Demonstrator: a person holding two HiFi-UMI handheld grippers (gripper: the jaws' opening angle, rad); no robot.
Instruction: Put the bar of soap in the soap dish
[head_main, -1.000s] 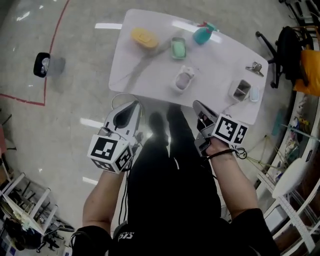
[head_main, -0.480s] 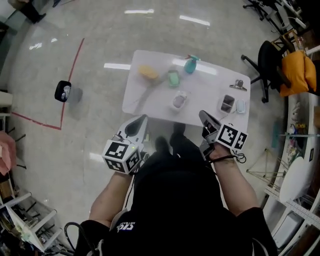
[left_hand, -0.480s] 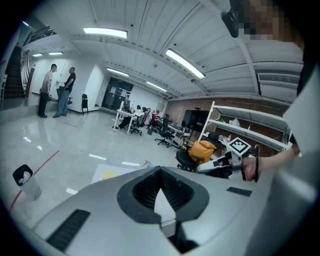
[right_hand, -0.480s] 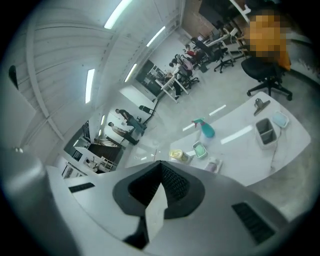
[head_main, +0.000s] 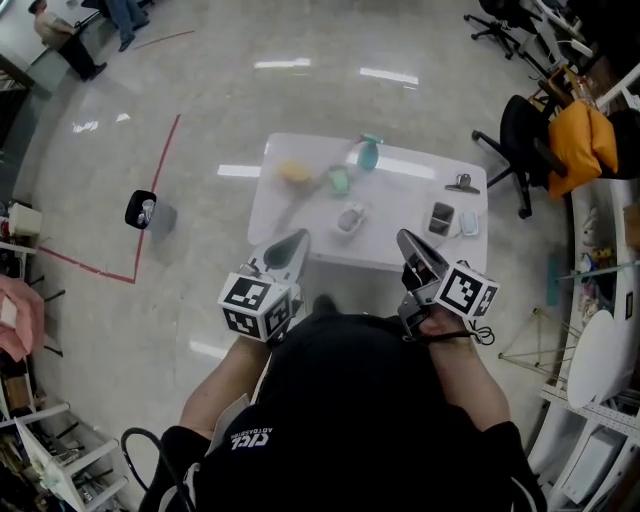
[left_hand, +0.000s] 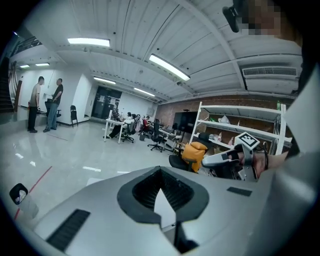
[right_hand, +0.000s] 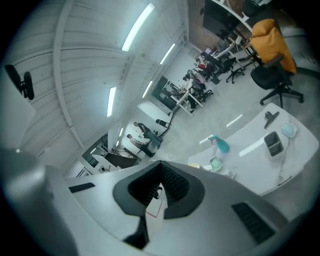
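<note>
White table (head_main: 400, 205) stood on glossy grey floor (head_main: 200, 110), office chair (head_main: 508, 138) near it; left gripper (head_main: 295, 238) and right gripper (head_main: 404, 238) both closed, empty.

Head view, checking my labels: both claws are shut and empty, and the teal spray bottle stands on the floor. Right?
Not quite: the head view shows the teal spray bottle on the white table, near its far edge. The left claw and right claw are indeed shut and empty.
</note>
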